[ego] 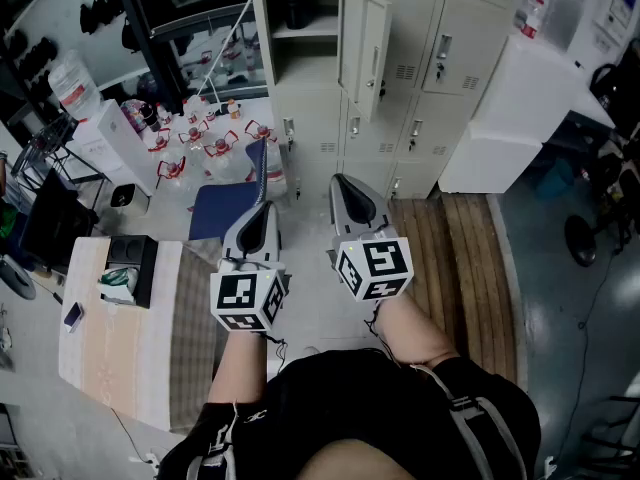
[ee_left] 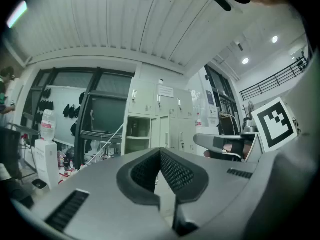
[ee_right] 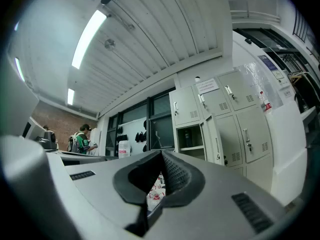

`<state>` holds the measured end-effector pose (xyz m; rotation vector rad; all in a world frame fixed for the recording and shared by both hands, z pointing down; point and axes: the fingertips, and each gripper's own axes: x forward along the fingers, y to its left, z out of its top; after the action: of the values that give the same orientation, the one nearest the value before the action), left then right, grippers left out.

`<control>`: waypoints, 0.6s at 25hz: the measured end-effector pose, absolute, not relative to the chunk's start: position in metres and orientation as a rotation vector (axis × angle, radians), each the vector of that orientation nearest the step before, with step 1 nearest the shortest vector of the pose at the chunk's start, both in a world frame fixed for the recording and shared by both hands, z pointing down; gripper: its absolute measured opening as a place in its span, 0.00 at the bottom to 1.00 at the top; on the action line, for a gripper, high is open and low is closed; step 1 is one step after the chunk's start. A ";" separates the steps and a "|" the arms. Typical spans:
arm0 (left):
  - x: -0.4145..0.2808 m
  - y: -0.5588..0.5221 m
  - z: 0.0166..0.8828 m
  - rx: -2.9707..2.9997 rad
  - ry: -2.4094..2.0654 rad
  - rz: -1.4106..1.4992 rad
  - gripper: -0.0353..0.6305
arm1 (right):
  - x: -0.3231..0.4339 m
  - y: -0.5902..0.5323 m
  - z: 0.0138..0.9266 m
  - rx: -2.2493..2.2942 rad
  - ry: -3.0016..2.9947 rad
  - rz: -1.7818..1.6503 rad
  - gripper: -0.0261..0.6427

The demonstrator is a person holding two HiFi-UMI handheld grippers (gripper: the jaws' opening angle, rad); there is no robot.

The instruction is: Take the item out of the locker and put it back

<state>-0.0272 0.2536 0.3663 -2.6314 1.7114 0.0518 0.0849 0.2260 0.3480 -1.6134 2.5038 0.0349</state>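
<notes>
Standing upright in open locker (ego: 305,60): dark item (ego: 292,10), long axis vert.

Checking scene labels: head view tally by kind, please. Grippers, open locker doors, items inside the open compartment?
Grippers: 2 (left gripper, right gripper)
Open locker door: 1
Dark item in open compartment: 1
Total: 4

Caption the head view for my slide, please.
Left gripper and right gripper, both shut and empty, face lockers with one door open and a dark item inside.
</notes>
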 end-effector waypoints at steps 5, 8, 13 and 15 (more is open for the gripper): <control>-0.027 0.254 0.364 -2.627 1.710 0.052 0.07 | 0.084 0.226 0.347 -1.610 2.508 0.041 0.06; -0.028 0.251 0.363 -2.627 1.713 0.055 0.07 | 0.083 0.224 0.345 -1.613 2.507 0.043 0.06; -0.034 0.248 0.363 -2.626 1.711 0.056 0.07 | 0.077 0.219 0.342 -1.617 2.502 0.043 0.06; -0.040 0.246 0.362 -2.627 1.705 0.059 0.07 | 0.070 0.218 0.341 -1.622 2.501 0.051 0.06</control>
<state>-0.0399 0.2464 0.3624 -2.6273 1.7047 0.0591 0.0704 0.2177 0.3413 -1.6223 2.5015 0.0505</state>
